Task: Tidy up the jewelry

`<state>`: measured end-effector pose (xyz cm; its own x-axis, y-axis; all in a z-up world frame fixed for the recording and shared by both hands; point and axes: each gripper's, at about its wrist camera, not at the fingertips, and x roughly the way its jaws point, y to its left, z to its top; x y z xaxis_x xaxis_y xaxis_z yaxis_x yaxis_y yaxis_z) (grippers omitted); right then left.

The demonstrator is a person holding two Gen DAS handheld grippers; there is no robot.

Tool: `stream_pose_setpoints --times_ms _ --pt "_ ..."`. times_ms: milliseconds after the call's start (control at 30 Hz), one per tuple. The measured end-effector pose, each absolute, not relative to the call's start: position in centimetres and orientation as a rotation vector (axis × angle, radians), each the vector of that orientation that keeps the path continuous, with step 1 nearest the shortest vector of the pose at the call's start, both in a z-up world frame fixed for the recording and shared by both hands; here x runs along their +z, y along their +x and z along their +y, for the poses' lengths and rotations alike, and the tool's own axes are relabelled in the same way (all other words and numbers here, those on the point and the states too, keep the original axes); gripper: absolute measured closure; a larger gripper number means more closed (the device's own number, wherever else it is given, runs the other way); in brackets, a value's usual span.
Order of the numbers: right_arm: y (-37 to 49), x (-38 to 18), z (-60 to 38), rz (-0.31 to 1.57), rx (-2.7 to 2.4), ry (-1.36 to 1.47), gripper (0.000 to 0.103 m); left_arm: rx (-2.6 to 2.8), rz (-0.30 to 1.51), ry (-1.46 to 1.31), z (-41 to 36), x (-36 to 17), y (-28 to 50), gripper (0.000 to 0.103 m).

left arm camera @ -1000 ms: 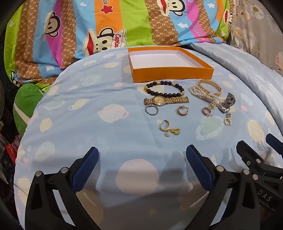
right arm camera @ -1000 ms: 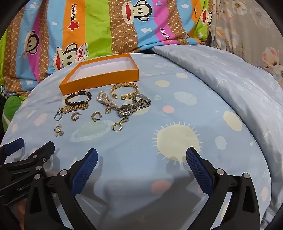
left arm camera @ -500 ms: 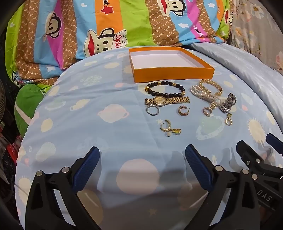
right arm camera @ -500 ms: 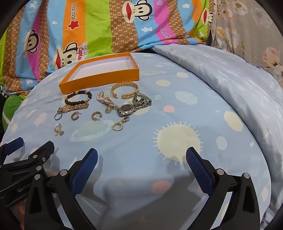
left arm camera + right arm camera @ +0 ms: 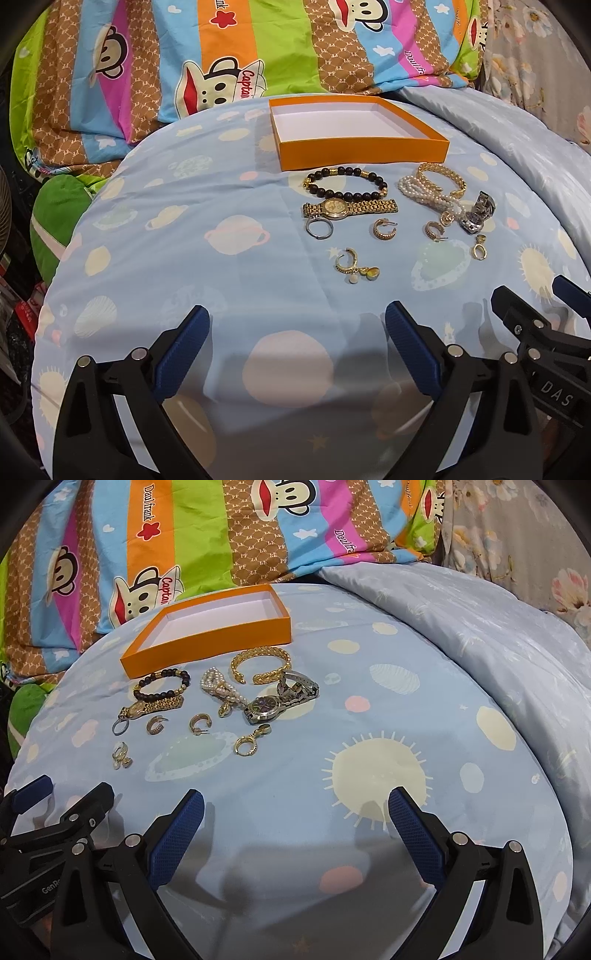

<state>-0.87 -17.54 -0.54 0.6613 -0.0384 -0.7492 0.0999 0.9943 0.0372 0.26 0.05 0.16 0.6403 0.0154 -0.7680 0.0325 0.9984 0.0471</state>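
Observation:
An empty orange box [image 5: 364,144] [image 5: 207,648] lies on the blue bedspread. In front of it lie a black bead bracelet [image 5: 345,182] [image 5: 161,684], a gold watch [image 5: 349,208] [image 5: 153,706], a pearl bracelet [image 5: 424,192] [image 5: 221,687], a gold bangle [image 5: 441,179] [image 5: 260,664], a silver watch [image 5: 478,218] [image 5: 280,699], a silver ring [image 5: 318,228] and several gold earrings [image 5: 356,269] [image 5: 249,742]. My left gripper [image 5: 297,325] and right gripper [image 5: 295,806] are both open and empty, short of the jewelry.
A striped cartoon-monkey quilt [image 5: 236,55] is bunched behind the box. A pale blue duvet [image 5: 480,627] rises at the right. A green cushion [image 5: 59,218] sits at the left edge. The right gripper shows in the left wrist view [image 5: 546,332].
Both views have shifted very slightly; the jewelry and the box have not moved. Both grippers stay open.

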Motion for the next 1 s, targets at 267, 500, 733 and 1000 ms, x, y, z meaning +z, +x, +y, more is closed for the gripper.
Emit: stream_pose_setpoints --times_ms 267,500,733,1000 --pt "-0.98 -0.47 -17.45 0.843 -0.083 0.07 0.005 -0.009 0.876 0.059 0.02 0.07 0.26 0.01" --pt "-1.03 -0.38 -17.38 0.844 -0.085 0.067 0.005 -0.008 0.877 0.058 0.01 0.05 0.25 0.01" --pt "-1.06 -0.4 -17.37 0.842 -0.085 0.066 0.005 -0.008 0.877 0.058 0.05 0.02 0.28 0.01" --pt "-1.06 -0.36 -17.36 0.842 -0.086 0.065 0.005 -0.008 0.878 0.058 0.08 0.01 0.31 0.01"
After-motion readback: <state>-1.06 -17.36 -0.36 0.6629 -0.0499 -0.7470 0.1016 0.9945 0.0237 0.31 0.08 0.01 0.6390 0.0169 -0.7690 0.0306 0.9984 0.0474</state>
